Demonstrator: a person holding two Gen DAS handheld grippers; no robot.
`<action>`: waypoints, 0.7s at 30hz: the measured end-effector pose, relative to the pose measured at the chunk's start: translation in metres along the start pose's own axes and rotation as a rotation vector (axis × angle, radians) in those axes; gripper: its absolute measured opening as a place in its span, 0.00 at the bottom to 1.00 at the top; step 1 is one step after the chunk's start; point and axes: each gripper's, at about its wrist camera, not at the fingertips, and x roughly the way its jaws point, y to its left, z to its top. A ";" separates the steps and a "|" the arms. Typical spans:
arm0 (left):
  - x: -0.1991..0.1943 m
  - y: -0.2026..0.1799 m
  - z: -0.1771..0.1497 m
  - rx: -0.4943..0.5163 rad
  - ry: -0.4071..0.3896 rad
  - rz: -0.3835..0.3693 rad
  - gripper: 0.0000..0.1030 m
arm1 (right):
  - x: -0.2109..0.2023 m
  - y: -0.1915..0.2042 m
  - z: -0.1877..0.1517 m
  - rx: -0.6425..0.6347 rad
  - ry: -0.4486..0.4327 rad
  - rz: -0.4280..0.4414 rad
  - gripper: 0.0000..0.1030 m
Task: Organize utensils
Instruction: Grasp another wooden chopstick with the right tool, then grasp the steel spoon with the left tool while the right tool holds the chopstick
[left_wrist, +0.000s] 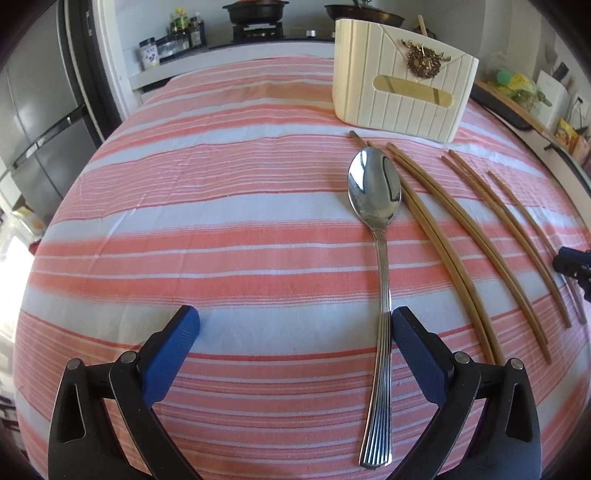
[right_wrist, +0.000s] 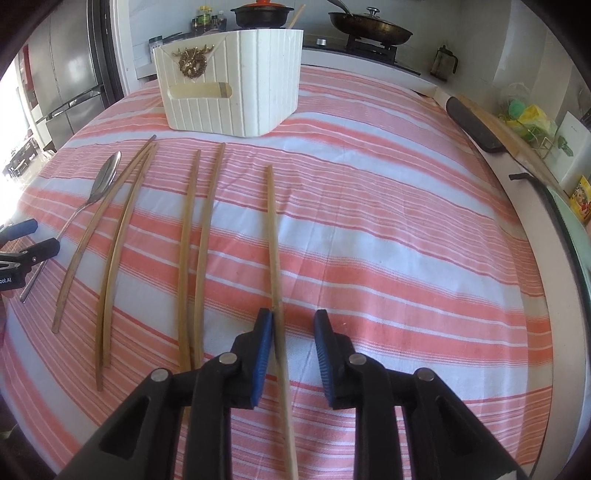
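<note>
A steel spoon (left_wrist: 375, 192) lies on the striped cloth (left_wrist: 221, 221), bowl towards the white ribbed holder (left_wrist: 402, 88). My left gripper (left_wrist: 295, 321) is open and wide, low over the cloth. The spoon's handle lies between the jaws, close beside the right finger (left_wrist: 406, 332). Several wooden chopsticks (left_wrist: 443, 240) lie to the right of the spoon. In the right wrist view my right gripper (right_wrist: 293, 319) is open around a single chopstick (right_wrist: 273, 240). That chopstick rests against the left pad (right_wrist: 264, 332), and the right pad stands apart from it. The spoon (right_wrist: 105, 177) and holder (right_wrist: 229, 81) show farther back.
Two pairs of chopsticks (right_wrist: 195, 240) lie left of the single one. A stove with a dark pot (right_wrist: 262, 14) and a pan (right_wrist: 369, 22) stands behind the table. A fridge (left_wrist: 37, 122) is at the left and a cutting board (right_wrist: 491, 125) at the right edge.
</note>
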 end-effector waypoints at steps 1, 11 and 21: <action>0.000 0.001 -0.001 0.001 0.002 -0.004 1.00 | 0.000 -0.001 0.001 0.005 0.009 0.009 0.33; 0.002 -0.002 0.010 0.121 0.063 -0.077 0.99 | 0.002 -0.003 0.006 -0.050 0.093 0.081 0.46; 0.028 -0.034 0.051 0.162 0.092 -0.074 1.00 | 0.023 -0.001 0.044 -0.116 0.143 0.102 0.38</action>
